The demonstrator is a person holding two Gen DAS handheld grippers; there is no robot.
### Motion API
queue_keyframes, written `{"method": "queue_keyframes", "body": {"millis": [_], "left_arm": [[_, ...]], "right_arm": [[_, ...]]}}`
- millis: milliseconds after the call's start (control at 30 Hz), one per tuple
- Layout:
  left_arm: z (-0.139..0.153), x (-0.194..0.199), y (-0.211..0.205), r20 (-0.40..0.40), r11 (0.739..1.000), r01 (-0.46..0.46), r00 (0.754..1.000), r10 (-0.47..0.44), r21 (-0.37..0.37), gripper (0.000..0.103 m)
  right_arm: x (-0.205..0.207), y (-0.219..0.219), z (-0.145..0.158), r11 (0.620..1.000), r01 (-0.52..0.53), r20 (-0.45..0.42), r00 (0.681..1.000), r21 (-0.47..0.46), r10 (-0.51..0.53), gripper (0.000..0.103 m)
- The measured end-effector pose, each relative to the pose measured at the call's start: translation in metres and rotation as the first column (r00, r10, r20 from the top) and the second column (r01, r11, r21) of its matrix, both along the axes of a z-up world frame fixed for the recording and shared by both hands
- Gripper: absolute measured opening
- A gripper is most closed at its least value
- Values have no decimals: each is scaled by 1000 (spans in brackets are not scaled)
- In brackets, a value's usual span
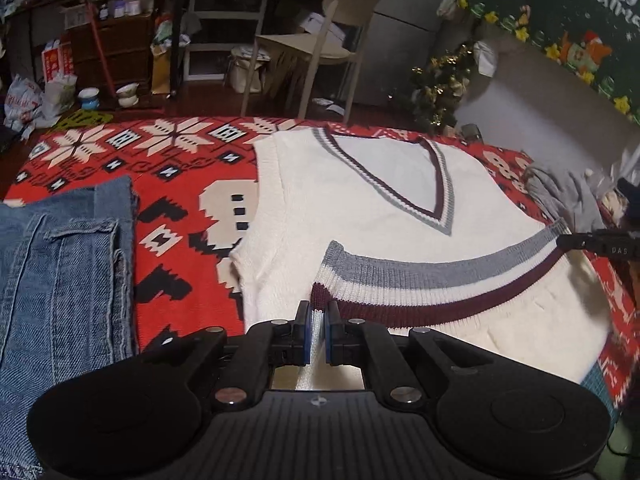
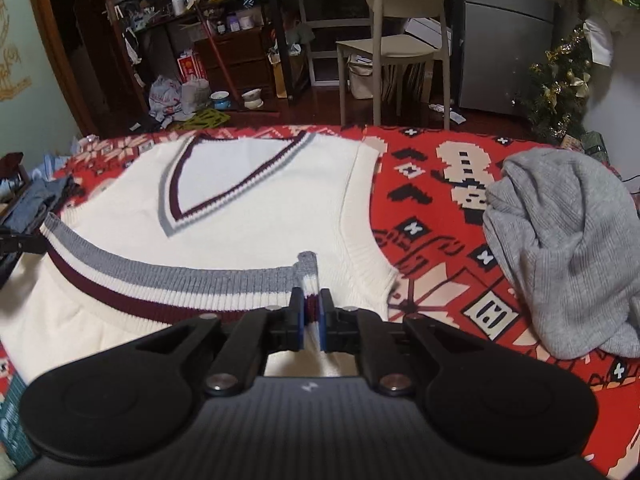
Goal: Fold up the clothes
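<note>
The white knitted vest (image 1: 360, 216) lies flat on a red patterned cloth (image 1: 168, 184) with snowflake figures, its V-neck, edged in grey and dark red, toward 12 o'clock. The striped hem band (image 1: 440, 280) (grey, white, dark red) is raised off the vest body and runs between the two claws.

The left claw (image 1: 319, 316) is clenched on one corner of this hem; a strip of the knit shows between its blue pads. In the left wrist view the other claw comes in at 3 o'clock as a black part with the letters "DAS" on it, at the far end of the band.

The right claw (image 2: 311, 312) is clenched on the other hem corner, and the folded striped edge stands up just above its pads.

Folded blue jeans (image 1: 60, 280) lie at 9 o'clock of the vest in the left wrist view. A crumpled grey garment (image 2: 560, 248) lies at 3 o'clock in the right wrist view, apart from the vest.

Behind, at 12 o'clock, stands a beige chair (image 2: 400, 32). At 1 o'clock in the left wrist view hangs a green banner (image 1: 580, 20) that reads "Merry Christmas", the last letters cut off by the frame edge, with a small decorated tree (image 1: 440, 84) below it.
</note>
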State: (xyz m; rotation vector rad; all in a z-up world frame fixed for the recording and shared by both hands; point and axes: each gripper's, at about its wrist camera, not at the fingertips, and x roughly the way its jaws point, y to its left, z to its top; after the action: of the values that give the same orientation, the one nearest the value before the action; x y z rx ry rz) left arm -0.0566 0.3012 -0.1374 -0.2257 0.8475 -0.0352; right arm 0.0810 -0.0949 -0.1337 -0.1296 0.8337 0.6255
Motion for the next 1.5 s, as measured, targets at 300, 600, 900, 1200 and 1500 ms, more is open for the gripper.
{"method": "queue_keyframes", "body": {"millis": [300, 600, 900, 1200, 1500], "left_arm": [[-16, 12, -5, -16, 998, -26, 1000, 27, 59, 14], [7, -30, 17, 3, 995, -104, 995, 104, 3, 33], [7, -97, 14, -48, 980, -180, 983, 177, -80, 43], [-11, -106, -2, -101, 985, -159, 983, 153, -63, 43], [-11, -105, -28, -116, 996, -67, 991, 74, 57, 22]], "right_arm": [[5, 17, -25, 995, 12, 30, 1000, -96, -9, 21], [-11, -35, 3, 990, 136, 11, 991, -25, -135, 31], [-74, -77, 0, 976, 218, -170, 962, 0, -215, 35], [-99, -71, -17, 976, 212, -187, 958, -42, -216, 35], [-104, -72, -18, 976, 211, -173, 960, -61, -219, 21]]}}
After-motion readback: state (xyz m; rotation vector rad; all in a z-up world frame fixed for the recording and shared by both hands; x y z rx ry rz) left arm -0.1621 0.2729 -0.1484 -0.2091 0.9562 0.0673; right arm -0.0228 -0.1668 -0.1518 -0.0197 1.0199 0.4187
